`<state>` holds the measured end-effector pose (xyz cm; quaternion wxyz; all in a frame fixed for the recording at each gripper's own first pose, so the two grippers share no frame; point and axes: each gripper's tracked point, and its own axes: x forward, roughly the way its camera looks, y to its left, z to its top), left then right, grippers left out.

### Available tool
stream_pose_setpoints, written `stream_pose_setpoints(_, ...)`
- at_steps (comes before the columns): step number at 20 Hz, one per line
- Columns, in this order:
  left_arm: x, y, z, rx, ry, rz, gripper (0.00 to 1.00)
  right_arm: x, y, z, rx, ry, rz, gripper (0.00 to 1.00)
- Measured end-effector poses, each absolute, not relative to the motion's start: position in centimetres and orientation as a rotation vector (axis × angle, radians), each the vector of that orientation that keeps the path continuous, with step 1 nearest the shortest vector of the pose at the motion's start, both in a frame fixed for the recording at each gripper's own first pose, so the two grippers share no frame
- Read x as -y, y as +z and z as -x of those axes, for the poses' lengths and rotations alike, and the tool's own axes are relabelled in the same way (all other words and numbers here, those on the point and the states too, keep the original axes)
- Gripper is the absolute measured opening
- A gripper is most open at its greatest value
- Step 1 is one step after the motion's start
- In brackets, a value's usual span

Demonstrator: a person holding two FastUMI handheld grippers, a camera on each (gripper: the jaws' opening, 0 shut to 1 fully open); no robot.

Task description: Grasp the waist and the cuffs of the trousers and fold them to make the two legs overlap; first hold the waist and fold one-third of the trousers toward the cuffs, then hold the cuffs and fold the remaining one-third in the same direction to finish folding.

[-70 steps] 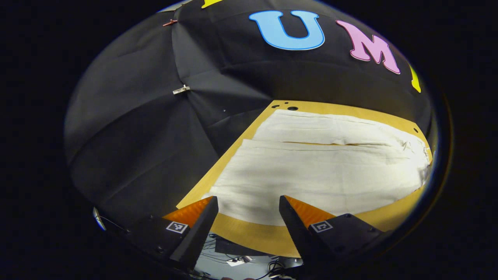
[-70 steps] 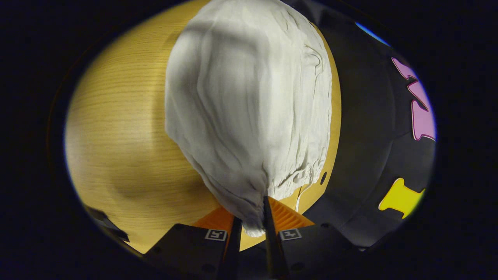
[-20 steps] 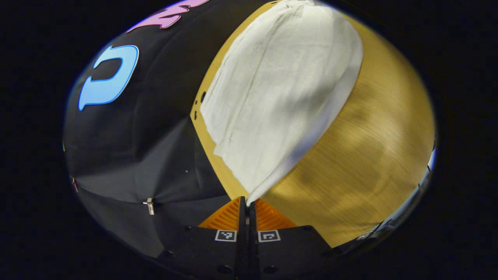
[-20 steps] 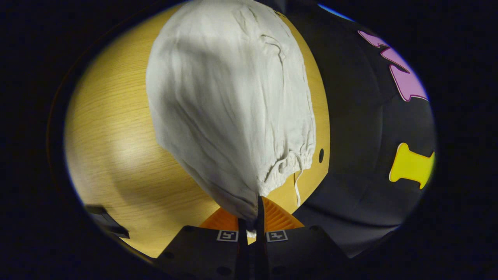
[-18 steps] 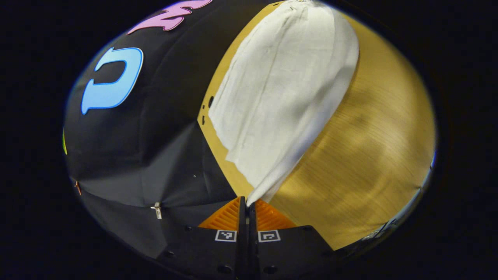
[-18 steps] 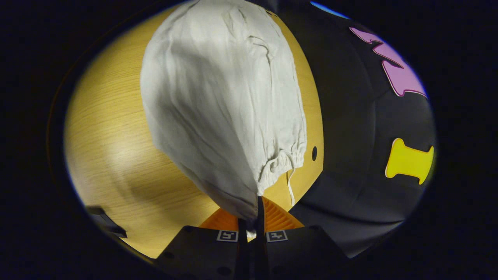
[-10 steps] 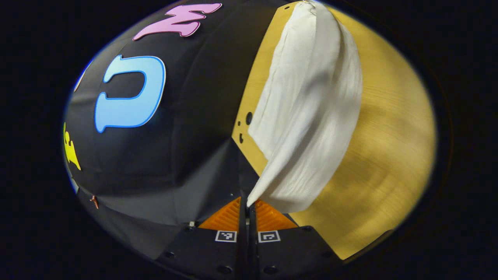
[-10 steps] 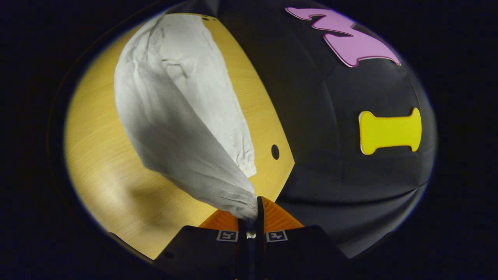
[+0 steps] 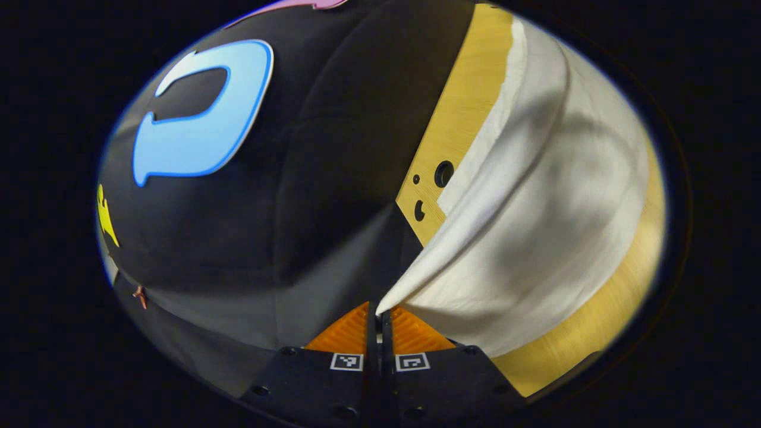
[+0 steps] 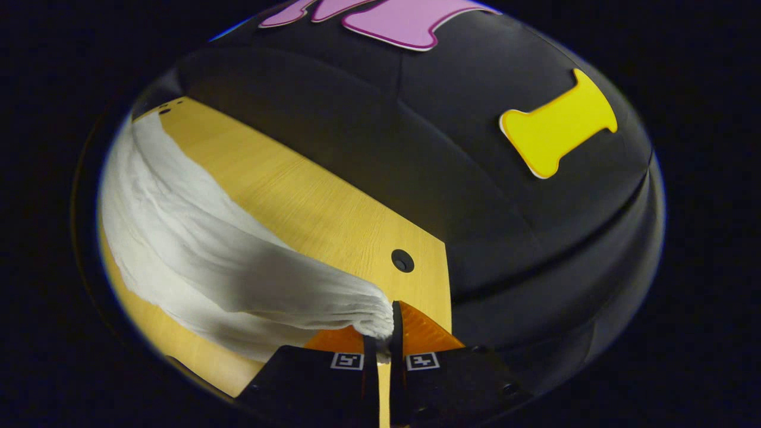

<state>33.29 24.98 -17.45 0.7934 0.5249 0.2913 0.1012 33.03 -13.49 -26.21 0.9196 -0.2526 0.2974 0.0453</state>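
With both grippers clamped on cloth, I have the trousers (image 9: 535, 238) lifted off the table (image 9: 469, 113).

Low in the centre of the left gripper view, my left gripper (image 9: 375, 315) pinches a corner of the white fabric, which sweeps up the right half of the frame over the wooden top. At bottom centre of the right gripper view, my right gripper (image 10: 380, 330) grips a bunched edge; the trousers (image 10: 196, 261) stretch off to the left edge, the table (image 10: 321, 208) bare beside them near a round hole (image 10: 402, 260).
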Motion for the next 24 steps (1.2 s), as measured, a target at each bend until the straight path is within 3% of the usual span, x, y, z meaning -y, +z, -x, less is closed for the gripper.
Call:
stream_pose_setpoints(4,-24.2,-20.2,-36.4,-0.702,0.273,-1.032,0.05,12.7,-29.6,-34.7,-0.702,0.076,0.325,0.11)
stream_pose_setpoints(6,-22.9,-22.7,-37.5,-0.724,0.254,-0.916,0.05,12.7,-29.5,-33.8,-0.761,0.043,0.202,0.16)
stream_pose_setpoints(7,-22.6,-23.2,-37.8,-0.726,0.249,-0.9,0.05,12.2,-29.5,-33.3,-0.787,0.037,0.124,0.26)
stream_pose_setpoints(8,-22.1,-23.7,-37.3,-0.747,0.222,-0.87,0.05,11.6,-28.9,-32.7,-0.797,0.037,0.048,0.46)
stream_pose_setpoints(9,-21.2,-24.6,-36.9,-0.77,0.185,-0.826,0.07,11.4,-28.4,-32.6,-0.792,0.029,-0.012,0.55)
stream_pose_setpoints(11,-20.4,-24.9,-36.3,-0.767,0.159,-0.772,0.42,12.0,-27.3,-32.8,-0.746,0.003,-0.128,0.98)
stream_pose_setpoints(14,-19.9,-23.4,-34.4,-0.727,0.174,-0.661,0.96,12.9,-25.1,-32.5,-0.673,-0.053,-0.306,0.99)
stream_pose_setpoints(18,-19.7,-21.7,-30.1,-0.684,0.213,-0.474,0.96,16.1,-24.4,-30.5,-0.614,-0.195,-0.429,0.99)
stream_pose_setpoints(24,-19.1,-19.8,-21.4,-0.607,0.319,-0.099,0.97,17.8,-27.0,-28.3,-0.63,-0.314,-0.508,0.99)
